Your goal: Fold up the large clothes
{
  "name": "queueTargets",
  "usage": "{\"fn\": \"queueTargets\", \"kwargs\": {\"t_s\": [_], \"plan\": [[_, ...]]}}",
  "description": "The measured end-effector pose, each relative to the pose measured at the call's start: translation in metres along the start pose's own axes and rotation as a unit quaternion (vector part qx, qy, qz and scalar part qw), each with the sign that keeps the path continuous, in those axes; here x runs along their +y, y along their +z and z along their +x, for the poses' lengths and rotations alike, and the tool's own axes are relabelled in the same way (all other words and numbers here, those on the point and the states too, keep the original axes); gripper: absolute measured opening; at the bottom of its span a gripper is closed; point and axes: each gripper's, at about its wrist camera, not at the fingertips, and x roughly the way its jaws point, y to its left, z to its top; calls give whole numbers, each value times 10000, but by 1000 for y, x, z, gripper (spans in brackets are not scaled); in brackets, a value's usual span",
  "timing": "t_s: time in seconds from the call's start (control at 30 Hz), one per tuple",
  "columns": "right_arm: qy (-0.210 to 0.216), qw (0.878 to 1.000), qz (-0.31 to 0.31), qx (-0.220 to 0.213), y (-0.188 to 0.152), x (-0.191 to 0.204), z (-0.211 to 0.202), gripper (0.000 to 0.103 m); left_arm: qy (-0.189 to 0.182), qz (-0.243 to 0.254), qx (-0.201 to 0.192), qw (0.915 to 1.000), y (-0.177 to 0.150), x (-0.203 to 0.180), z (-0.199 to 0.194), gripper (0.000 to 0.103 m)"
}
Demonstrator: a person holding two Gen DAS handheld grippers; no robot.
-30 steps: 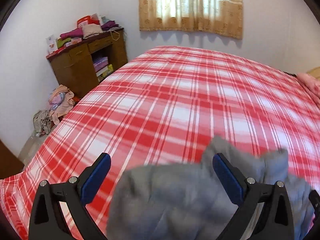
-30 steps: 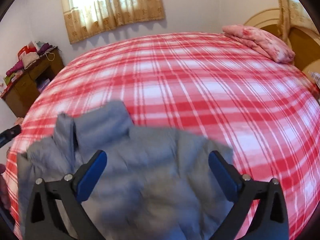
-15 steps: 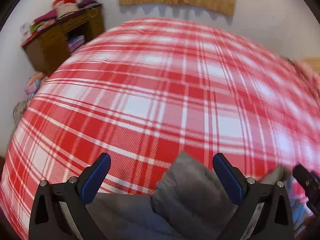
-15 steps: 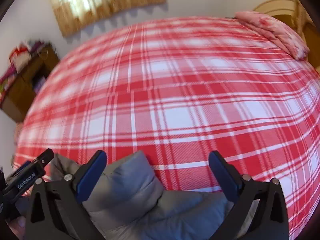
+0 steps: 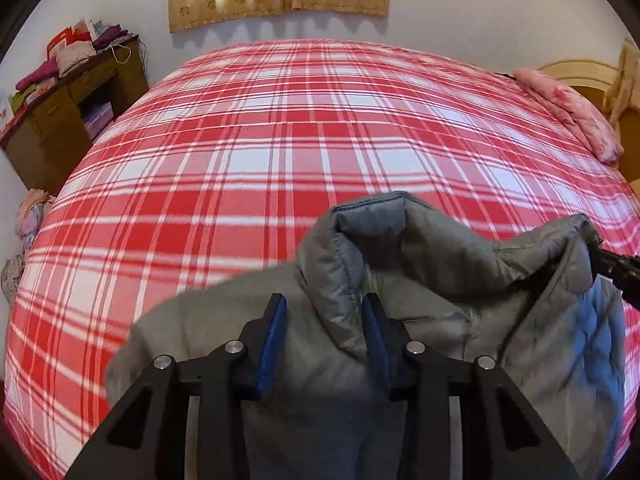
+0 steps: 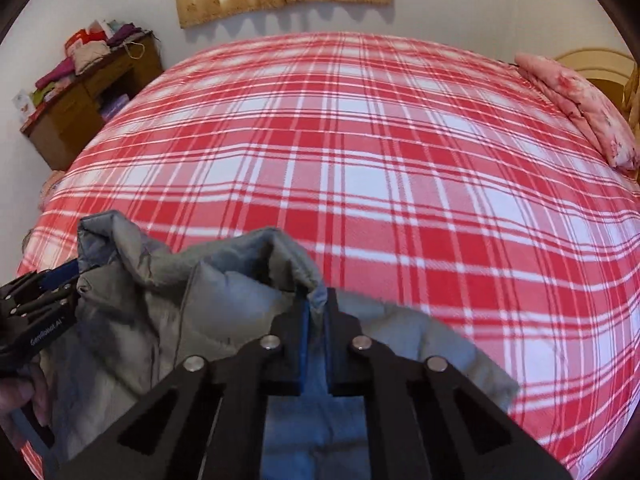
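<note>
though bunched, jacket [image 5: 420, 320] collar (raised) away from camera

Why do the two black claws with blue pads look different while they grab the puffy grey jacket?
The left gripper has just been closing, but its blue pads stand apart around a thick fold of the puffy grey jacket. The right gripper has just been closing too; its pads sit nearly together, pinching a thin edge. Both grip the jacket over the red plaid bed cover.

One grey jacket [image 5: 420, 280], one plaid bed [image 5: 280, 140], one pink pillow [image 5: 576, 116], two tongs [image 5: 324, 320].
</note>
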Motion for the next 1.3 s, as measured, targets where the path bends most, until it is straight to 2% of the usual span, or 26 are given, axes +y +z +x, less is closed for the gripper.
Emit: {"fn": "queueTargets", "kwargs": {"t_s": [0.1,0.17,0.23,0.3,0.37,0.43,0.5,0.53,0.6,0.7,0.77,0.87,0.9,0.97,1.03,1.13,1.17,1.23,1.3], "plan": [[-74,10000,-41,-26,-15,-3,3,6,-97,-69,110,9999,-21,4,3,41],[-135,9999,-13,-24,-28,-6,11,6,-27,-103,84,9999,-30,7,5,41],[-146,9999,2,-29,-36,-8,15,6,-68,-207,-144,9997,-34,9,-6,41],[-209,9997,-61,-134,-41,-7,16,6,-156,-307,-549,9979,-32,9,-28,41],[-249,9994,-79,-213,-41,-7,15,6,-296,-260,-1059,9936,-28,5,-60,52],[-323,9990,-144,-263,-41,-6,16,6,-36,-273,-1589,9869,-22,1,-85,86],[-323,9990,-140,-291,-43,-7,18,6,237,-406,-2102,9765,-13,1,-102,100],[-324,9989,-150,-301,-45,-7,18,6,517,-404,-2187,9736,-5,0,-100,101],[-347,9986,-217,-328,-48,-7,17,6,1184,-244,-1845,9754,13,-3,-75,101],[-325,9986,-294,-296,-52,-6,14,6,1684,-99,-1106,9794,14,3,-27,101],[-232,9991,-270,-231,-53,-11,11,6,1574,-67,-786,9844,2,6,-11,101],[-154,9994,-167,-274,-51,-18,-6,12,1615,191,-656,9845,-21,2,2,101],[-167,9991,-108,-363,-50,-20,-13,14,1592,220,-677,9847,-24,0,2,101],[-176,9977,61,-649,-43,-23,-35,26,1528,181,-737,9853,-24,0,-1,101],[-197,9958,219,-865,-34,-23,-47,34,1466,107,-757,9862,-25,2,-6,101],[-89,9945,384,-967,-12,-12,-47,34,1361,-42,-1143,9841,-15,-6,-32,101],[-30,9948,385,-940,-5,-6,-40,34,1195,-120,-1364,9833,-11,-9,-45,101],[163,9952,486,-837,2,3,-26,34,776,-174,-1557,9846,-2,-18,-55,101],[425,9955,485,-692,4,17,-5,34,417,-198,-1459,9882,2,-27,-50,101]]}}
